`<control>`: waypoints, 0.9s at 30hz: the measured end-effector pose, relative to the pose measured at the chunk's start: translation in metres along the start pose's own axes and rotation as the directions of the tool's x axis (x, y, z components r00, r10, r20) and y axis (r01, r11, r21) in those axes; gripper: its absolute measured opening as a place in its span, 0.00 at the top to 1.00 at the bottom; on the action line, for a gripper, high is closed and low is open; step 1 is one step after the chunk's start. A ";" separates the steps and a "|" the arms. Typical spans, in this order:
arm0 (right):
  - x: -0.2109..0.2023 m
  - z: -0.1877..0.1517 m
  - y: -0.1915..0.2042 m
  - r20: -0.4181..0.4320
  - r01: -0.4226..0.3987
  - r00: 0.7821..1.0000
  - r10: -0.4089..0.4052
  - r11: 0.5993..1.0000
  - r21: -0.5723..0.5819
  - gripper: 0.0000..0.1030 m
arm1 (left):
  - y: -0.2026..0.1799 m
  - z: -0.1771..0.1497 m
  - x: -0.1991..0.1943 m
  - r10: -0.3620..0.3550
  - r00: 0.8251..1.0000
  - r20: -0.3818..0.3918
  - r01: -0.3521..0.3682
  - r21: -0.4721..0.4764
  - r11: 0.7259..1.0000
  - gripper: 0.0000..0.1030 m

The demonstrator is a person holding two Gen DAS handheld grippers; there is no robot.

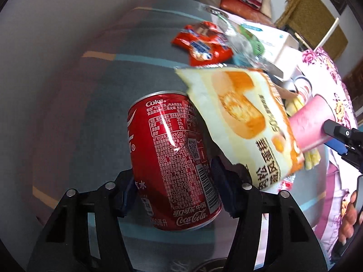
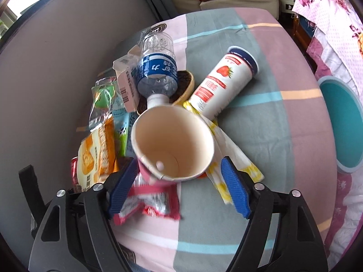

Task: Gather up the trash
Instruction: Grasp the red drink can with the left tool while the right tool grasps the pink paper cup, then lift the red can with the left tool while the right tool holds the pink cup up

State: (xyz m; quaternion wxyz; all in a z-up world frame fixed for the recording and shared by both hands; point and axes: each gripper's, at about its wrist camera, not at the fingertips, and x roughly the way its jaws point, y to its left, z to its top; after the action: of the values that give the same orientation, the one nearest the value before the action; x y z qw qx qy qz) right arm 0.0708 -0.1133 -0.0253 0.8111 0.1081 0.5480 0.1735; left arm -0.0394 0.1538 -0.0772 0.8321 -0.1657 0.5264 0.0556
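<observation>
Nearest, in the left wrist view: left gripper (image 1: 174, 181) pitched steeply down over the striped bed (image 2: 261, 124), jaws about half wide with the Coke can (image 1: 172, 158) between them, both pads apparently meeting its sides low on the body. Squeeze only enough to stop a slip; thin metal likely to dent. Keep the grip near the can's middle and lift straight. Free it first from the corner of the cake wrapper (image 1: 245, 122) overlapping its top rim, or risk dragging that along.

In the right wrist view: right gripper (image 2: 179, 176) likewise tilted steeply down, jaws wide, straddling the pink paper cup (image 2: 172, 140), mouth open toward the camera. Left-hand pad against the cup's wall, the other pad just apart from the rim, so no firm hold judged yet. Close gently across the rim, since paper probably buckles. Avoid pinching the red wrapper (image 2: 154, 201) lying under the near fingers or the yellow wrapper (image 2: 229, 149) beside the far pad.

Beyond the cup, heaped toward the bed's left edge: a water bottle (image 2: 157, 68), cap touching the cup's far rim, a small carton (image 2: 127, 83) just beside it, and a strawberry tub (image 2: 222, 83) lying on its side toward the middle. Past the right edge, a teal round container (image 2: 342, 122), possibly the place for the trash; cannot tell.
</observation>
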 end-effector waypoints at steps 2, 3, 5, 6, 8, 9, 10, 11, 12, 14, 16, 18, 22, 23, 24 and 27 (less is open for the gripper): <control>0.003 0.001 0.004 -0.007 0.000 1.000 0.000 1.000 -0.004 0.27 | 0.006 0.002 0.001 0.007 1.000 0.005 -0.007 0.000 1.000 0.40; 0.006 0.001 0.007 -0.009 0.006 1.000 -0.006 1.000 -0.010 0.27 | 0.008 0.003 0.001 0.013 1.000 0.006 -0.013 0.001 1.000 0.40; 0.011 0.000 0.011 -0.019 0.015 1.000 -0.016 1.000 -0.020 0.27 | 0.010 0.002 0.002 0.013 1.000 0.012 -0.013 0.005 1.000 0.37; 0.015 0.000 0.013 -0.026 0.022 0.999 -0.023 0.999 -0.028 0.27 | 0.010 0.002 0.003 0.017 1.000 0.018 -0.017 0.014 1.000 0.36; 0.019 -0.001 0.017 -0.024 0.039 0.999 -0.040 0.998 -0.040 0.27 | 0.011 0.002 0.003 0.023 0.999 0.031 -0.024 0.030 0.999 0.37; 0.019 -0.001 0.019 -0.012 0.044 0.999 -0.045 0.998 -0.053 0.28 | 0.012 0.002 0.002 0.023 0.999 0.042 -0.024 0.032 0.999 0.38; 0.018 -0.002 0.022 0.003 0.046 0.999 -0.046 0.997 -0.070 0.42 | 0.013 0.004 0.001 0.026 0.999 0.046 -0.028 0.031 0.999 0.48; 0.016 -0.003 0.024 0.013 0.040 0.999 -0.040 0.995 -0.087 0.44 | 0.016 0.004 -0.001 0.027 0.998 0.049 -0.029 0.029 0.999 0.48; 0.014 -0.003 0.026 0.022 0.035 0.999 -0.033 0.995 -0.098 0.44 | 0.020 0.003 -0.004 0.013 0.999 0.052 -0.014 0.018 1.000 0.48; 0.010 -0.004 0.028 0.027 0.024 0.999 -0.021 0.994 -0.108 0.45 | 0.029 0.005 -0.010 0.007 0.998 0.061 -0.007 0.001 1.000 0.48; 0.007 -0.005 0.030 0.025 0.010 1.000 -0.007 0.994 -0.109 0.45 | 0.042 0.004 -0.022 0.001 0.997 0.079 0.000 -0.019 1.000 0.48; 0.004 -0.005 0.030 0.029 0.002 1.000 0.001 0.994 -0.111 0.45 | 0.048 0.007 -0.032 -0.007 0.995 0.102 0.011 -0.038 0.999 0.48; -0.010 -0.005 0.030 0.059 -0.004 0.998 0.011 0.994 -0.110 0.45 | 0.047 0.016 -0.065 -0.017 0.985 0.170 0.024 -0.040 0.999 0.49; -0.014 -0.004 0.029 0.074 -0.004 0.997 0.012 0.994 -0.113 0.45 | 0.045 0.016 -0.072 -0.022 0.983 0.182 0.029 -0.037 0.999 0.49; -0.022 -0.003 0.027 0.098 -0.004 0.995 0.015 0.994 -0.113 0.45 | 0.040 0.019 -0.082 -0.036 0.979 0.200 0.042 -0.026 0.999 0.49; -0.039 0.001 0.022 0.146 -0.005 0.989 0.021 0.995 -0.104 0.45 | 0.020 0.025 -0.093 -0.051 0.973 0.227 0.047 0.022 0.999 0.50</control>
State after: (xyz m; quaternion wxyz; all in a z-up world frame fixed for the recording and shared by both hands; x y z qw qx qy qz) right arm 0.0549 -0.1093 0.0166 0.8527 0.0820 0.4761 0.1986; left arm -0.0641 0.1881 0.0116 0.8893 -0.1644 0.4240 0.0491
